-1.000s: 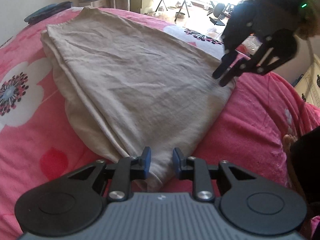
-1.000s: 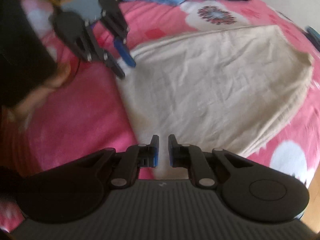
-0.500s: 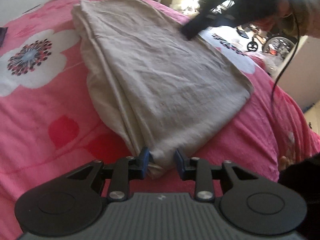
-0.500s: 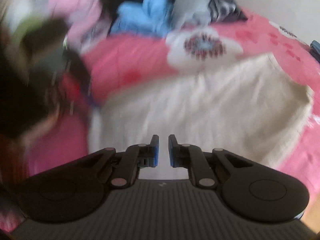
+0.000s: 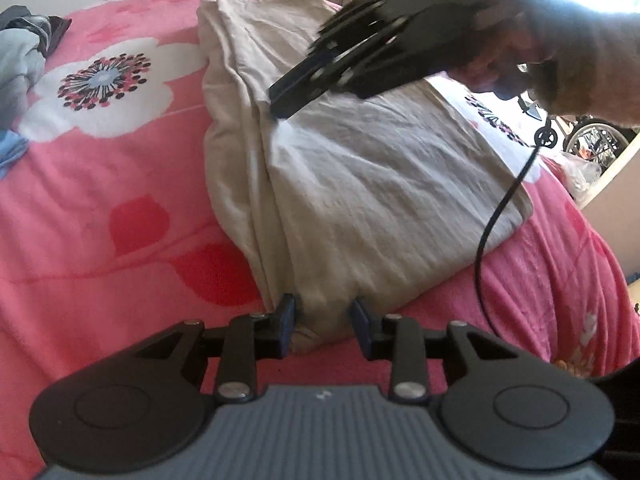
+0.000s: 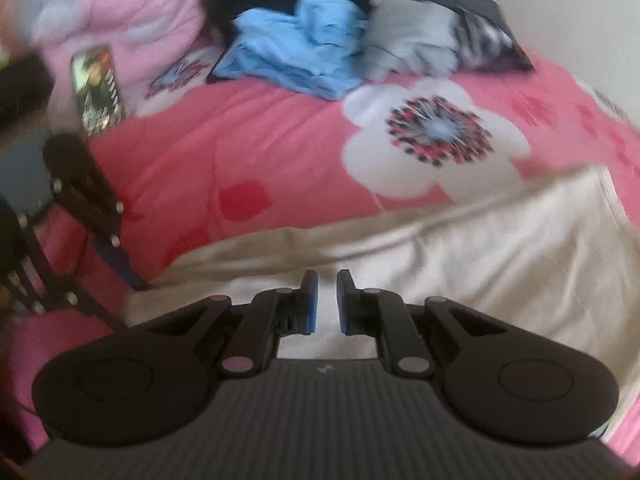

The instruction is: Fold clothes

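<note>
My left hand-held gripper [image 5: 323,316] straddles the near corner of the wrinkled beige cotton garment [image 5: 360,184], part-folded on the pink floral bed [image 5: 100,240], jaws parted; my right hand-held gripper [image 6: 323,300], nearly closed and empty, hovers mid-cloth. Next fold needs a firm corner pinch.

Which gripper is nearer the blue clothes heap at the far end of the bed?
Right. The right gripper hovers over the beige garment, facing the blue clothes heap. The left gripper sits at the garment's near corner, farther back.

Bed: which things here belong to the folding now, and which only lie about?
In use: beige garment; left gripper, open around its corner; right gripper above it.
Lying about: blue clothes; grey clothes; flowered pink bedcover.
</note>
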Demonstrator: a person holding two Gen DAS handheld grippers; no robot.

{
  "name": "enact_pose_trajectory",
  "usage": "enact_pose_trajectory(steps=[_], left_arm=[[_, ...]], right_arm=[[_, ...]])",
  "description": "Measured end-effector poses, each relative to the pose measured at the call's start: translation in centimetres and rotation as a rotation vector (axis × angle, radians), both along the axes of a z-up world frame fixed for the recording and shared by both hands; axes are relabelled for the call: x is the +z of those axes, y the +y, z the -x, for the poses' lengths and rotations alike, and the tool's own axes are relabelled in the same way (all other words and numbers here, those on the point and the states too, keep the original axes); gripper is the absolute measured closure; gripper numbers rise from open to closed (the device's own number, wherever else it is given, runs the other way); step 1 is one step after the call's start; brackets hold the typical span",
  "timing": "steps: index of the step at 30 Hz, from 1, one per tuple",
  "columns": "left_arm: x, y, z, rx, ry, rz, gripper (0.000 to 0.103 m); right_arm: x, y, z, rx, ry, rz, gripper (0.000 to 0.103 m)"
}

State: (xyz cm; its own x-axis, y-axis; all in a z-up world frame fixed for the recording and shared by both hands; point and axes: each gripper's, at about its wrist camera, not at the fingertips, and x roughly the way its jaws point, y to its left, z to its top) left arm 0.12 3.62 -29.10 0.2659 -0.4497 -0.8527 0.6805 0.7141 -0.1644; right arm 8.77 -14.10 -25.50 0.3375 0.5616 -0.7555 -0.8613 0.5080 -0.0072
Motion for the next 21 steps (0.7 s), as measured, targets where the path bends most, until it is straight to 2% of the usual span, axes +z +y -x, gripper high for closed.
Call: enact_pose_trajectory(steps=[2,3,5,7,10,12,15,18,21], left_arm=[[-0.1,-0.1,0.0,-0.021,-0.008,-0.008,0.069],[-0.1,-0.1,0.0,-0.036,-0.010,-0.013,0.069],[-0.1,-0.2,-0.1,-0.053,-0.007,-0.019,0.069],[-0.2,-0.3,-0.2,-0.062,-0.001,-0.022,0.068],[-0.4,-0.3,-0.5,-0.068,0.007,-0.019,0.067],[-0.4,-0.2,-0.4,-0.079,0.002,-0.019,0.066],[-0.5,-0.4,-0.2,-0.087,-0.004,-0.024,0.065],[-0.5,-0.6,-0.1,-0.087,-0.001,-0.022,0.062],[-0.6,-0.5,-0.2,-0.080,0.005,-0.012,0.062]], right_arm=[[-1.9,0.8,-1.1,-0.002,-0.045,0.036,0.096],[-2.3,0.4,-2.3,-0.041,-0.028,-0.007,0.096],[-2.3,-1.5,-5.2,-0.181,0.052,-0.157,0.100],[-2.1,-2.8,-6.5,-0.277,0.063,-0.220,0.103],[-2.2,-2.8,-7.1,-0.276,0.026,-0.203,0.103],[-2.6,-2.7,-8.2,-0.268,0.038,-0.212,0.103],[-1.9,-3.8,-10.0,-0.292,0.110,-0.335,0.103],[-0.8,-5.5,-11.0,-0.272,0.139,-0.434,0.101],[-0.4,-7.2,-11.8,-0.295,0.136,-0.455,0.101]])
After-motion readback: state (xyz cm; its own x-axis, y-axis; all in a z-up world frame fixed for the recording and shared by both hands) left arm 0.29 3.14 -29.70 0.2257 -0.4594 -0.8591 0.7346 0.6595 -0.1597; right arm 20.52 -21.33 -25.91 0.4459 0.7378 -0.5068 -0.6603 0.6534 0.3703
